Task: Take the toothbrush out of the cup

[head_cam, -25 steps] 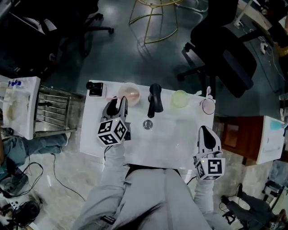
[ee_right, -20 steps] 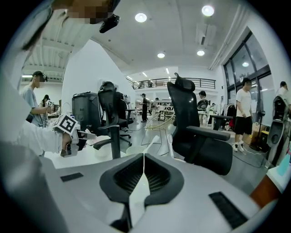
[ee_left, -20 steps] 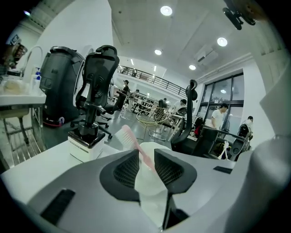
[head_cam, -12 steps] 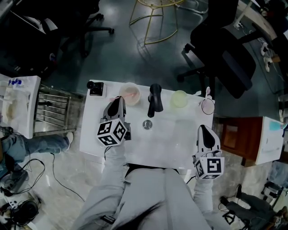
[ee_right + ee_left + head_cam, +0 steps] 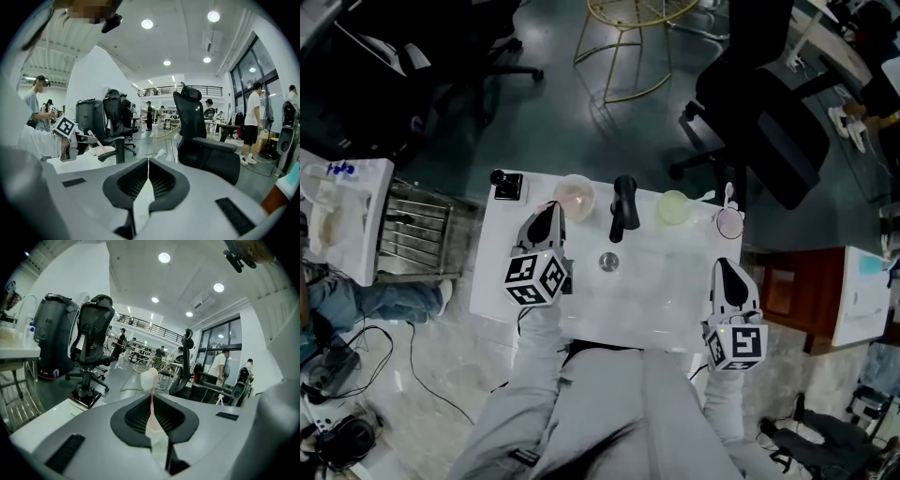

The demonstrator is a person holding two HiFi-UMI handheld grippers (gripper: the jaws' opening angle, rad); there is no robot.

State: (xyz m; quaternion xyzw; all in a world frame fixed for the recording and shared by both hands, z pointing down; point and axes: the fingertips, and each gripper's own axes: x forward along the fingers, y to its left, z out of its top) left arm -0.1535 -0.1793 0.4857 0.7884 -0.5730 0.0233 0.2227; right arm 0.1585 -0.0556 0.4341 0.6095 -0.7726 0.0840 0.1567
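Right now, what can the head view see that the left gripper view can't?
Only the head view shows the white table from above, with the pink cup, the green cup and the right gripper. Only the left gripper view shows the pink toothbrush, bristles up, between jaws that have just closed on it, and people far off. Both show the left gripper and black office chairs.

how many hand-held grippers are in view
2. The left hand-held gripper is beside the pink cup, its jaws just closing on a toothbrush; the right hand-held gripper is at the table's near right edge, shut, empty.
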